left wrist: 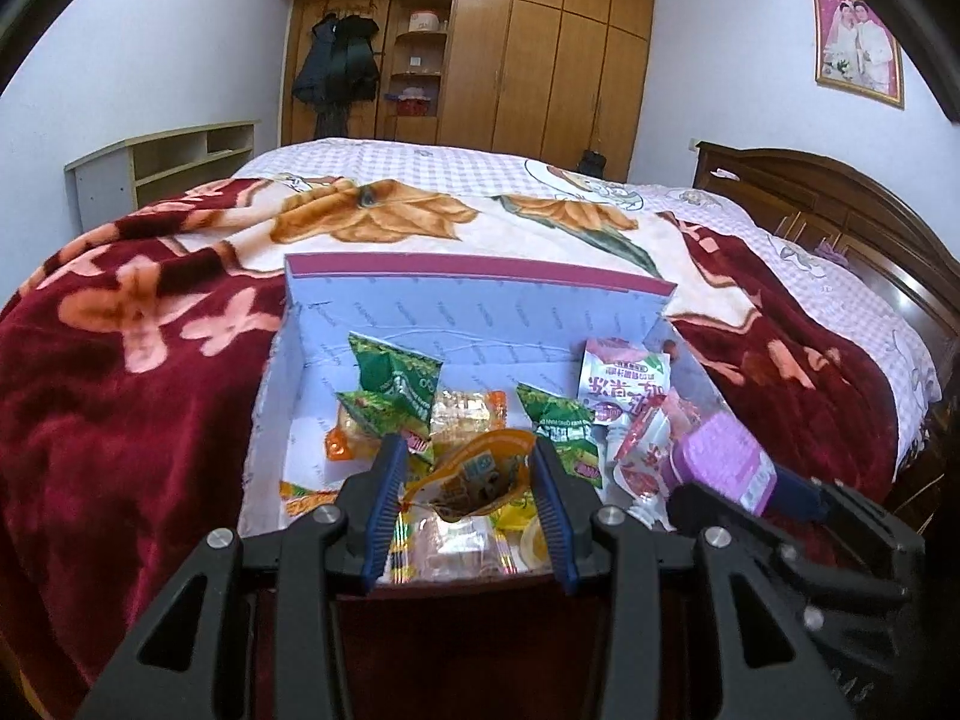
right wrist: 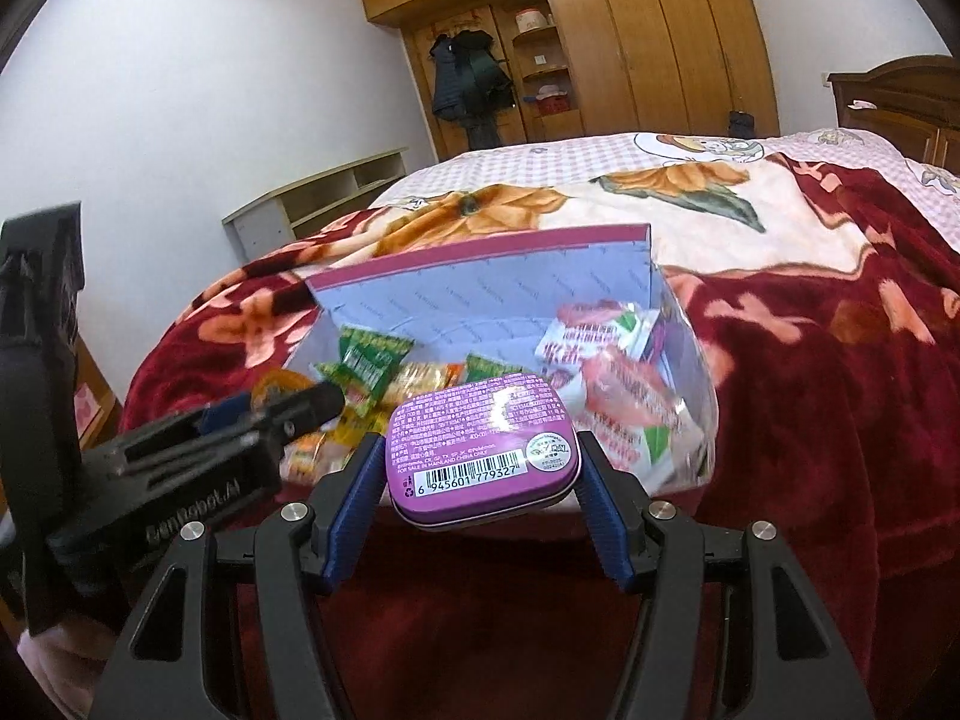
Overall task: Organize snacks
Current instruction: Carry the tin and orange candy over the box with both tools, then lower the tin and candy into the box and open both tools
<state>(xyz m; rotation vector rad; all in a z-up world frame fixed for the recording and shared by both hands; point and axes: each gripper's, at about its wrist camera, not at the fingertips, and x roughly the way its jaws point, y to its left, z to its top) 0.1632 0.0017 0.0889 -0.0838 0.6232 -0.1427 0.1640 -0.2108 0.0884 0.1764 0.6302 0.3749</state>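
An open white box with a purple rim (left wrist: 480,276) lies on the bed and holds green packets (left wrist: 396,384), pink-and-white pouches (left wrist: 624,384) and yellow wrapped snacks. My left gripper (left wrist: 468,462) is shut on an orange snack packet (left wrist: 474,474) over the box's near part. My right gripper (right wrist: 483,456) is shut on a purple tin (right wrist: 486,444) with a barcode, held at the box's near edge (right wrist: 492,276). The tin also shows at the right of the left wrist view (left wrist: 726,462), and the left gripper at the left of the right wrist view (right wrist: 282,414).
The box sits on a dark red floral blanket (left wrist: 120,396) over a checked bed sheet (left wrist: 420,162). A wooden headboard (left wrist: 840,204) stands at the right, a low shelf (left wrist: 162,162) at the left, and a wardrobe (left wrist: 528,54) behind.
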